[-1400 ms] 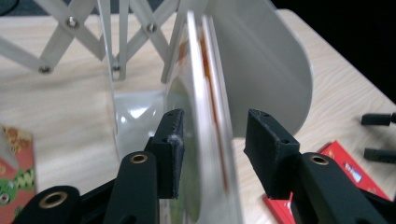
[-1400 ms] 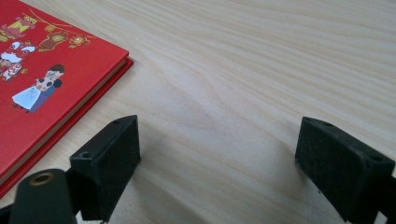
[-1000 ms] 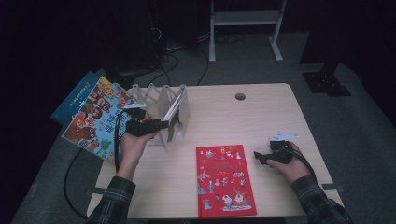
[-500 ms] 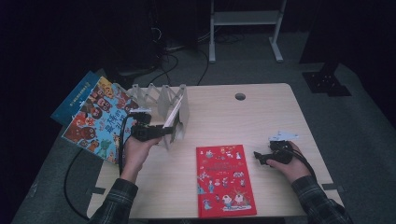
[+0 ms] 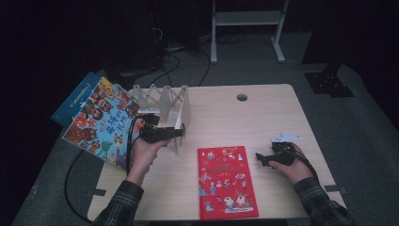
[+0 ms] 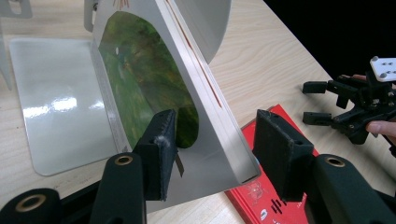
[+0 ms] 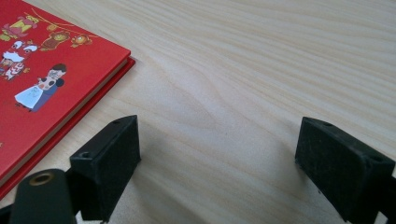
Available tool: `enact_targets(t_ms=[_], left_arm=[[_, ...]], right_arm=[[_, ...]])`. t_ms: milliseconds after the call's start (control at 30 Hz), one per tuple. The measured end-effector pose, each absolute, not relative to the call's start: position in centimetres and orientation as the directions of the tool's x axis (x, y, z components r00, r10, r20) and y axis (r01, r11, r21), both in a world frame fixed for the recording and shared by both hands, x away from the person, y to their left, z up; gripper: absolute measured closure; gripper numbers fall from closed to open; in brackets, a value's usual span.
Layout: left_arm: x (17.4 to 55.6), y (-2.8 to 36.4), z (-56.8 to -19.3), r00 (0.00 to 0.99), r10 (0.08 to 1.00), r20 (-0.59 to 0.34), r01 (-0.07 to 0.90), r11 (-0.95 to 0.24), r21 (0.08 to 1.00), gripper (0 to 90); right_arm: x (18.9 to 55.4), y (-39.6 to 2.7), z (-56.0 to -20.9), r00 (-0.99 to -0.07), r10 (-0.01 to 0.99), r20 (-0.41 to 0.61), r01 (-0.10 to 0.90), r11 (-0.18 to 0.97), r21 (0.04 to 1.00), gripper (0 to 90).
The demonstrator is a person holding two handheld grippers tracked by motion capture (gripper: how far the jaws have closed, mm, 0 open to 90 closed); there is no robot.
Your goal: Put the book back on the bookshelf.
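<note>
Rack (image 5: 162, 101) of grey dividers sits just ahead of the left hand-held gripper (image 6: 212, 154), whose jaws straddle a tilted book (image 6: 187, 93) standing in the rack; left pad touches the cover, right pad stands off the page edge, so grip unclear. One red book (image 5: 227, 181) lies flat between both grippers. Right hand-held gripper (image 7: 215, 163) rests on the counter (image 5: 263, 117), jaws wide, empty. Two more books (image 5: 101, 122) overhang the counter's edge left of the left gripper.

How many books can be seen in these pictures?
4: a red book flat on the table, a white book between the left gripper jaws at the rack, two colourful books overhanging the table's left edge.
</note>
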State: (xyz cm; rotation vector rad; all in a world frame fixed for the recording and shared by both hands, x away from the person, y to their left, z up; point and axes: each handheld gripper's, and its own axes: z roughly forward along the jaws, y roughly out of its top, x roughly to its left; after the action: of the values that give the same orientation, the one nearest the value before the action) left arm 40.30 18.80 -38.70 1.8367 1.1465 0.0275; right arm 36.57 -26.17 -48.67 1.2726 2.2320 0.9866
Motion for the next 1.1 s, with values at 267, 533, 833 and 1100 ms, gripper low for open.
enact_targets(t_ms=[267, 533, 833, 1100], left_arm=[[39.8, 19.5, -38.4, 0.582, 0.711, -0.394, 0.669, -0.143, 0.730, 40.3], [38.4, 19.7, -37.8, 0.629, 0.719, -0.295, 0.617, -0.232, 0.752, 33.2], [36.1, 20.9, -38.4, 0.645, 0.725, -0.239, 0.601, -0.289, 0.745, 28.0], [33.9, 21.3, -40.7, 0.665, 0.705, -0.246, 0.618, -0.334, 0.711, 31.5]], right_arm=[[36.5, -26.2, -48.7, -0.515, 0.857, 0.011, 0.585, 0.342, 0.735, 12.9], [36.5, -26.2, -48.7, -0.516, 0.856, 0.011, 0.585, 0.343, 0.735, 12.9], [36.4, -26.2, -48.7, -0.517, 0.856, 0.012, 0.585, 0.344, 0.734, 12.8], [36.3, -26.2, -48.6, -0.495, 0.869, 0.013, 0.600, 0.331, 0.729, 11.9]])
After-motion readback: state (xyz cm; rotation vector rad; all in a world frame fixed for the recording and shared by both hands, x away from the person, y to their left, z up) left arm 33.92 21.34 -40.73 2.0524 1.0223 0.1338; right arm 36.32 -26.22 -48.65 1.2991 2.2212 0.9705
